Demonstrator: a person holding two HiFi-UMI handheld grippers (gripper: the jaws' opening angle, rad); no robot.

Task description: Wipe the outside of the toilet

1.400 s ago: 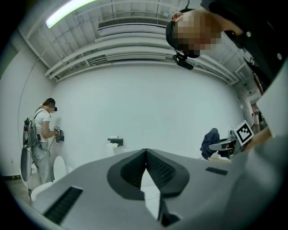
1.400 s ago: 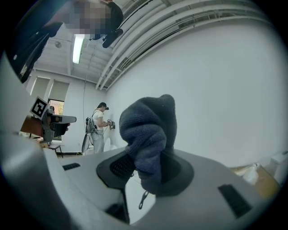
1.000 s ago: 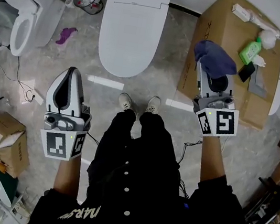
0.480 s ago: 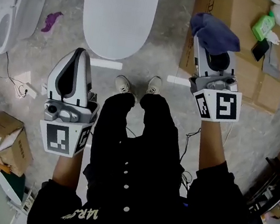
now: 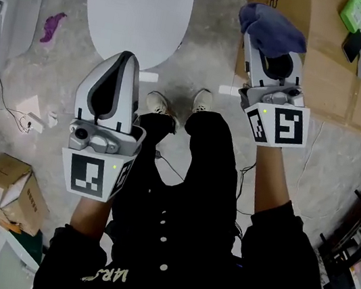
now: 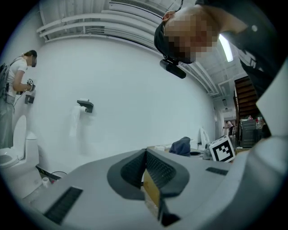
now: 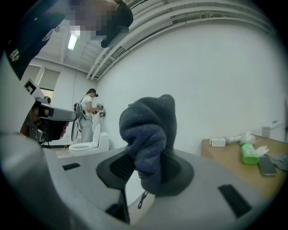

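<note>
The white toilet stands with its lid down at the top of the head view, in front of the person's shoes. My left gripper is held above the floor near the bowl's front edge, apart from it. In the left gripper view the left gripper has its jaws pressed together with nothing between them. My right gripper hangs to the right of the toilet, shut on a dark blue cloth. That cloth bunches up out of the right gripper and hides the fingertips.
A large cardboard box lies right of the toilet, with a green bottle and a phone on it. A second toilet, a purple scrap and cables are at the left. A small box sits lower left. A person stands far off.
The view has slid so the toilet and box now sit higher in frame. The left gripper has come up and to the right. The right gripper keeps hold of the cloth.
</note>
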